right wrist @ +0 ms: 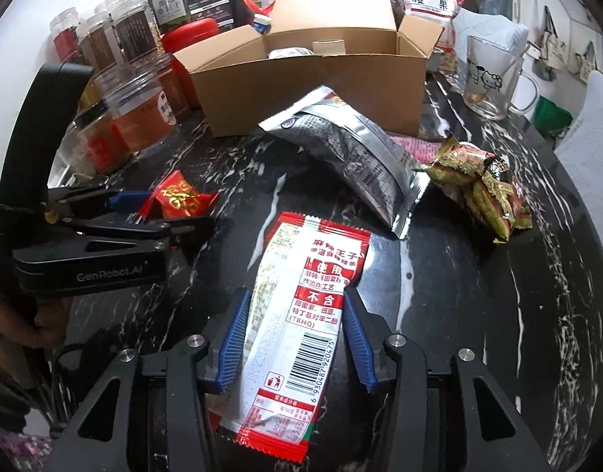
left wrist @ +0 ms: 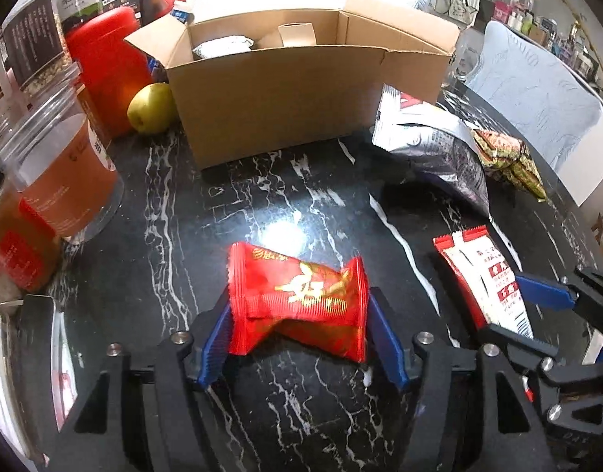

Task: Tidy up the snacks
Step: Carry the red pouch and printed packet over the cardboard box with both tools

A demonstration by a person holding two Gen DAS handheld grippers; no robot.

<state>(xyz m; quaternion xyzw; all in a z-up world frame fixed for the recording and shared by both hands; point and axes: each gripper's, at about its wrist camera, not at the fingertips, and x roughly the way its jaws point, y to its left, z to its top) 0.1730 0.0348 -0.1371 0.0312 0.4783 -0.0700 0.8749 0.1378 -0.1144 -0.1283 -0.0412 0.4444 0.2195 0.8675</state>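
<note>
bracketing a red snack packet (left wrist: pixel 297 299) on the black marble table (left wrist: pixel 285 196), the left gripper (left wrist: pixel 299 328) has its blue pads at the wrapper's edges; a firm pinch cannot be confirmed. right gripper (right wrist: pixel 293 338) clamps a red-and-white sachet (right wrist: pixel 297 322) by its sides. beyond stand an open cardboard box (left wrist: pixel 301 98), silver pouch (right wrist: pixel 352 153) and jars (right wrist: pixel 136 110).

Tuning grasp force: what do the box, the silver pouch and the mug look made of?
Box: plain brown cardboard, matte, with folded flaps and a raw cut edge. Silver pouch: likely metallised plastic film, glossy, creased, with crimped end seals. Mug: clear glass by its look, see-through wall and handle, printed cartoon; clear plastic cannot be ruled out.
</note>
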